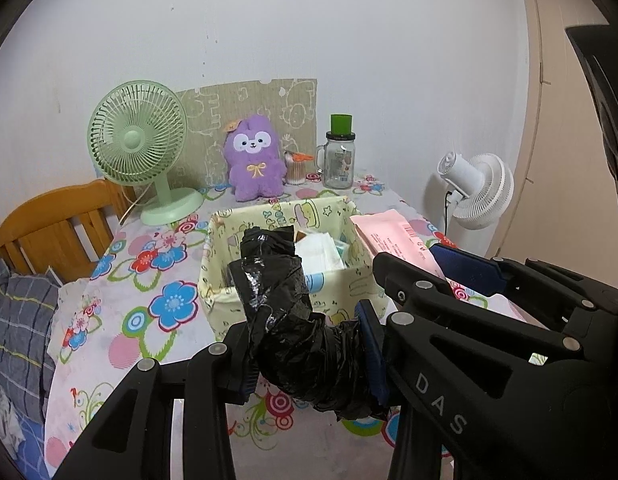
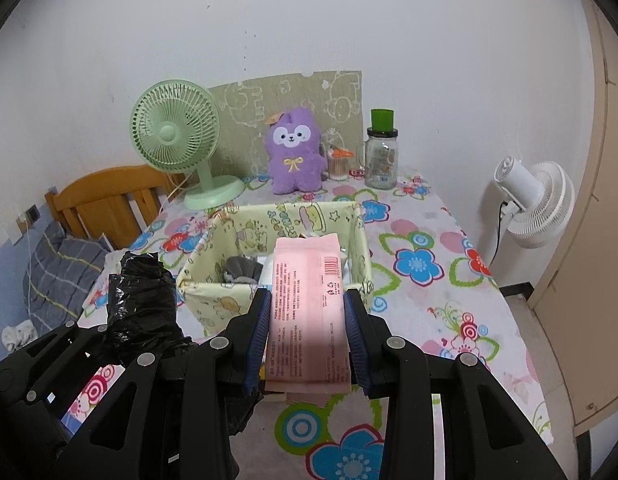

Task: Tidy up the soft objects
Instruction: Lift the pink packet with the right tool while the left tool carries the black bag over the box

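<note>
Closest to the lens, the left gripper (image 1: 309, 354) is closed partway on a black plastic bag roll (image 1: 285, 320), and the right gripper (image 2: 307, 338) is closed partway on a pink packet (image 2: 307, 304). Both items hang just before the near wall of the fabric box (image 2: 213, 296). The loose bag end may catch this soft rim and tip the box. On the right, the table (image 2: 449, 320) offers free room.

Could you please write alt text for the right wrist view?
The right gripper holds a pink pack in its jaws above a floral table, in front of a yellow fabric bin. At left, the left gripper grips a black bag; a purple plush and green fan stand behind.
</note>
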`<move>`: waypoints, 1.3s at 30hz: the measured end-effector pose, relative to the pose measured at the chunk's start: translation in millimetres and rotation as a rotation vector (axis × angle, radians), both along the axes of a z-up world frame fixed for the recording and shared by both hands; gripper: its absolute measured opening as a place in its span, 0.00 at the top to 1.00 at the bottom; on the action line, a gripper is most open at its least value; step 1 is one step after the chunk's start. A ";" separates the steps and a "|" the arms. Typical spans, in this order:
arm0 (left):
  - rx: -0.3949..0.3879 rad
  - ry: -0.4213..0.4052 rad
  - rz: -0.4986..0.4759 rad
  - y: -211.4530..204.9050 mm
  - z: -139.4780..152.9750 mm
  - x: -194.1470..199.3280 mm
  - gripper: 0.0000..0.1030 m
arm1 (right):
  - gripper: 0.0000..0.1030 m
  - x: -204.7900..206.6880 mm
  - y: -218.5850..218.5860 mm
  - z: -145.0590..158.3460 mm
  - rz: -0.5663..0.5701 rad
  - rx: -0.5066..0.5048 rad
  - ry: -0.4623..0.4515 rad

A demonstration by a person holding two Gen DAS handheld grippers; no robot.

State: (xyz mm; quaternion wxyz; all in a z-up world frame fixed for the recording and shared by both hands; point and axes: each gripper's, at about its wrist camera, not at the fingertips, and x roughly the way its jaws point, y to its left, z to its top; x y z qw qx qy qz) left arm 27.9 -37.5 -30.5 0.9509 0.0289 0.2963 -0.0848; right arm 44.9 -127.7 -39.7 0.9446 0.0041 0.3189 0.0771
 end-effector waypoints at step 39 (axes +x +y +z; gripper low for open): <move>-0.014 -0.036 0.027 9.0 17.1 60.6 0.58 | 0.61 64.4 7.8 18.6 0.007 0.005 -0.035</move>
